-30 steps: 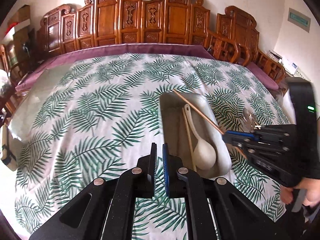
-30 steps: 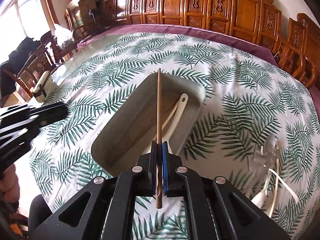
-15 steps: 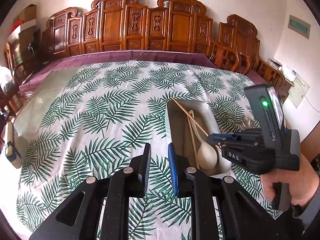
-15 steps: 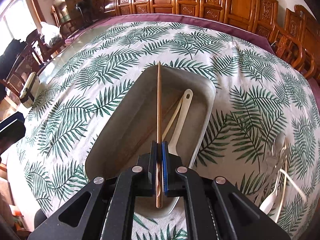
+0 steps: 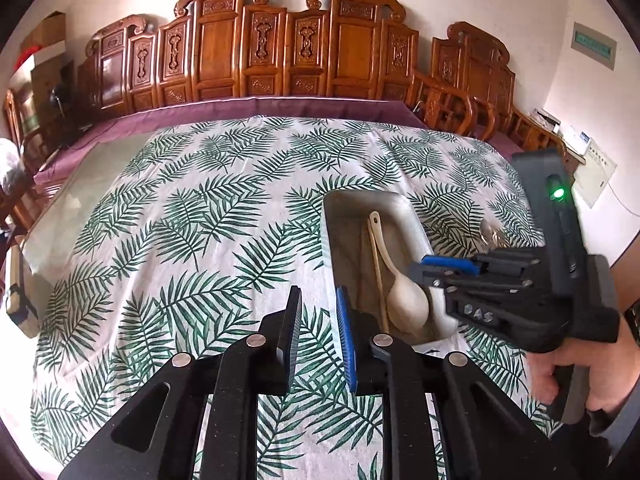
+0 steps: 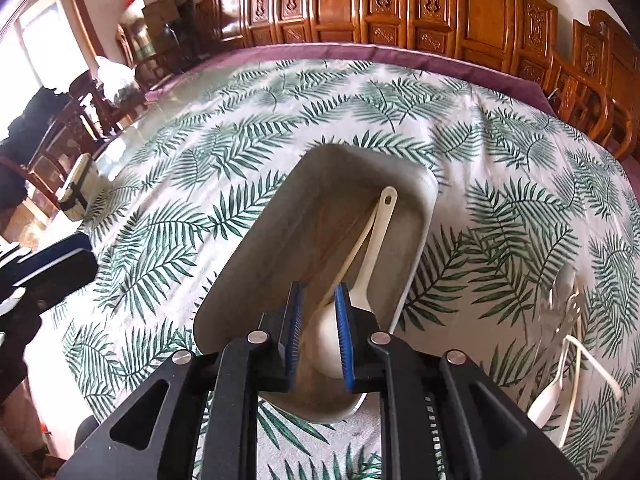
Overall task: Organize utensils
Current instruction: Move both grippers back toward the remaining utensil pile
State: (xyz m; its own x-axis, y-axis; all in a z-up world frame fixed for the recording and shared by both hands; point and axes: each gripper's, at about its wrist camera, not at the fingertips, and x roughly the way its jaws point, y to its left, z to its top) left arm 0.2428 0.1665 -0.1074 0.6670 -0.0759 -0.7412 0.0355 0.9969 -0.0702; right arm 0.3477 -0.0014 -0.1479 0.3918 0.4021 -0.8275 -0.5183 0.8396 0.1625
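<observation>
A grey rectangular tray point(image 6: 264, 240) point(image 5: 412, 216) lies on the leaf-print tablecloth. In it lie a white spoon point(image 6: 376, 236) point(image 5: 404, 300), a pale chopstick point(image 6: 352, 252) point(image 5: 376, 264) and a brown chopstick point(image 6: 320, 232) along the tray floor. My right gripper point(image 6: 318, 300) is open and empty just above the tray's near end; it shows in the left wrist view point(image 5: 444, 266). My left gripper point(image 5: 318, 312) is open and empty over the cloth, left of the tray.
Loose utensils point(image 6: 568, 344), white and clear plastic ones, lie on the cloth right of the tray. Carved wooden chairs point(image 5: 304, 44) line the far edge of the table. A small box point(image 6: 74, 192) sits at the table's left edge.
My right gripper opened and let go of the brown chopstick, which now lies in the tray. My left gripper opened wider and drew back a little.
</observation>
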